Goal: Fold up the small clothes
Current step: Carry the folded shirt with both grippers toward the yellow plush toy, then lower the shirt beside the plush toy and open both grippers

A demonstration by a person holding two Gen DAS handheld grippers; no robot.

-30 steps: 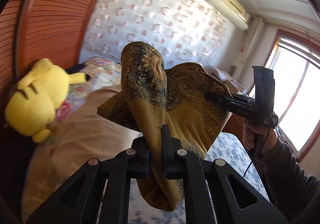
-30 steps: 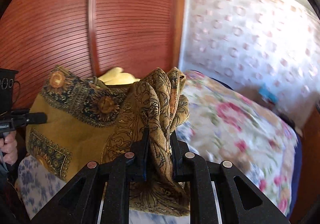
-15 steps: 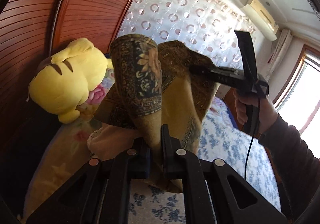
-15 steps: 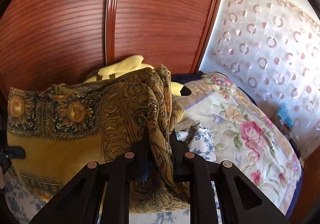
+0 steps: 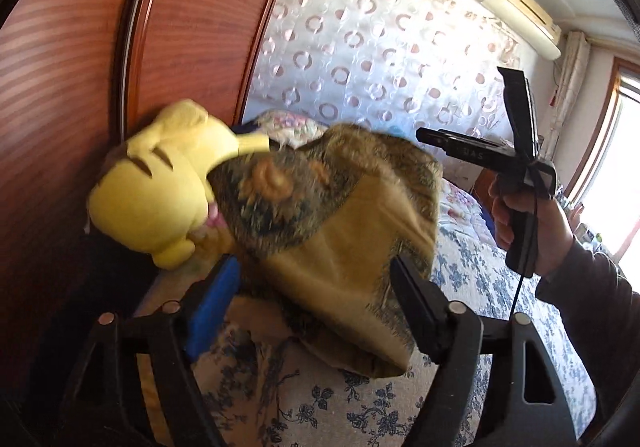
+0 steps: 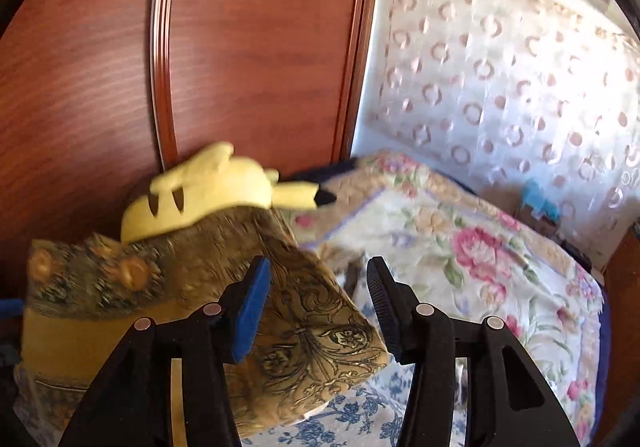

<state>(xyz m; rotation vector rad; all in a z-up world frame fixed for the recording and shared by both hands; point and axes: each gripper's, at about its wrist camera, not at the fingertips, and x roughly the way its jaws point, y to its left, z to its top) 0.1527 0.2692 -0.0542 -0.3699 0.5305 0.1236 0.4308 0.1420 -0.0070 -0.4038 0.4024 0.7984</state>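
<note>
The mustard-gold patterned cloth (image 5: pixel 340 231) with dark floral borders is blurred, loose in front of my left gripper (image 5: pixel 312 279), whose jaws stand wide open around it. In the right wrist view the same cloth (image 6: pixel 192 311) lies folded in a heap at the lower left. My right gripper (image 6: pixel 318 283) is open; its blue-padded left finger (image 6: pixel 252 307) overlaps the cloth's edge and nothing is pinched. The right gripper also shows in the left wrist view (image 5: pixel 428 136), held in a hand above and right of the cloth.
A yellow plush toy (image 5: pixel 160 183) leans against the red-brown wooden wardrobe (image 5: pixel 100 67) behind the cloth. The bed has a blue-flowered sheet (image 5: pixel 460 387) and a rose-patterned quilt (image 6: pixel 460 247). A circle-patterned curtain (image 6: pixel 500 67) hangs behind. A window (image 5: pixel 616 167) is at the right.
Both grippers were shut on the cloth and holding it up; now both have opened and the cloth has dropped onto the bed in front of the plush toy.
</note>
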